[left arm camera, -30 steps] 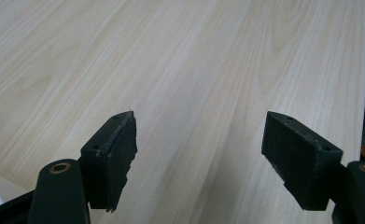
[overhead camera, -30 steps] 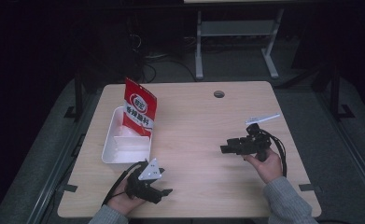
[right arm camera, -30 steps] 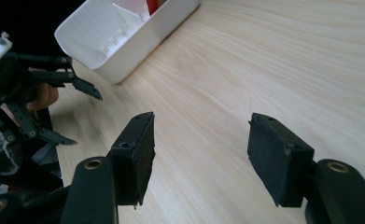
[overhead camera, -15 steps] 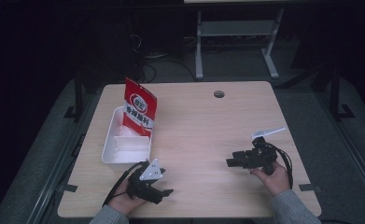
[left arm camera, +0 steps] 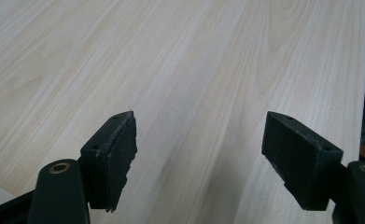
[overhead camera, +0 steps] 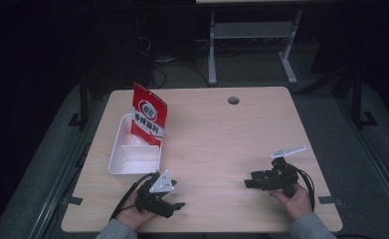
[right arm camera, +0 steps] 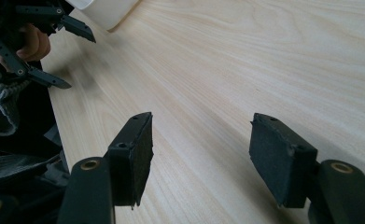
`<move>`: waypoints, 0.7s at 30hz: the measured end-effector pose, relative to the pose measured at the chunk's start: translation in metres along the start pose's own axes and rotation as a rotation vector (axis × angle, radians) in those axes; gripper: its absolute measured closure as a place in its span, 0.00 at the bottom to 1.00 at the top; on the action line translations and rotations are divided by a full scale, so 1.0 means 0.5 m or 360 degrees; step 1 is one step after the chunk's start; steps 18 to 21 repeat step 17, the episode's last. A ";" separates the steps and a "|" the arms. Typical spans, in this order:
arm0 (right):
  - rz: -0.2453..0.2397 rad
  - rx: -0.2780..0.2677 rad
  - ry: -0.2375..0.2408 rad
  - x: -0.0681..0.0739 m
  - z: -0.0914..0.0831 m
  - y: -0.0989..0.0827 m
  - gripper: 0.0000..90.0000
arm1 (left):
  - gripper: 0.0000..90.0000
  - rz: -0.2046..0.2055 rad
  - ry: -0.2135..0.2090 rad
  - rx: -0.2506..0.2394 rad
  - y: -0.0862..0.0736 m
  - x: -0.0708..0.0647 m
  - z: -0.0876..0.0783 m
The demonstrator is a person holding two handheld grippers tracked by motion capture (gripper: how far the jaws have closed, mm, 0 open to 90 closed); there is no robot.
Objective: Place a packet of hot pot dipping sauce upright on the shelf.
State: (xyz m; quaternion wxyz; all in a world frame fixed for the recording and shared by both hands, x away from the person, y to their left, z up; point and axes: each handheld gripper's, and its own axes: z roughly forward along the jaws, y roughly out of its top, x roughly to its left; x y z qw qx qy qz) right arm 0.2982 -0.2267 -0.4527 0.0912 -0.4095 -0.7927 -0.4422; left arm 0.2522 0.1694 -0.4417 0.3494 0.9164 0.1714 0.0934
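Note:
A red snack bag stands upright in the far end of a white tray at the table's left. My left gripper rests near the front edge, just right of the tray's near corner, open with nothing between its pads. My right gripper lies low at the front right, pointing left, also open and holding nothing; its own view has bare wood between its pads. In the right gripper view the left gripper and the tray's corner appear at the upper left.
The light wooden table has a round cable hole near its far edge. A metal frame stands on the dark floor behind the table. Cables trail from both grippers toward the front edge.
My right gripper has come toward the front edge and sunk lower, still open. The left gripper, the bag and the tray have stayed put.

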 end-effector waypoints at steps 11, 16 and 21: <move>-0.0023 0.0006 -0.0043 0.013 0.008 -0.018 0.43 | 0.28 0.0014 0.0004 0.0012 -0.004 -0.002 0.001; -0.0028 -0.0005 -0.0054 0.015 0.010 -0.016 0.43 | 0.28 0.0014 -0.0003 0.0013 -0.006 -0.001 0.001; -0.0027 -0.0008 -0.0060 0.014 0.010 -0.016 0.43 | 0.28 0.0022 -0.0005 0.0012 -0.006 -0.001 0.001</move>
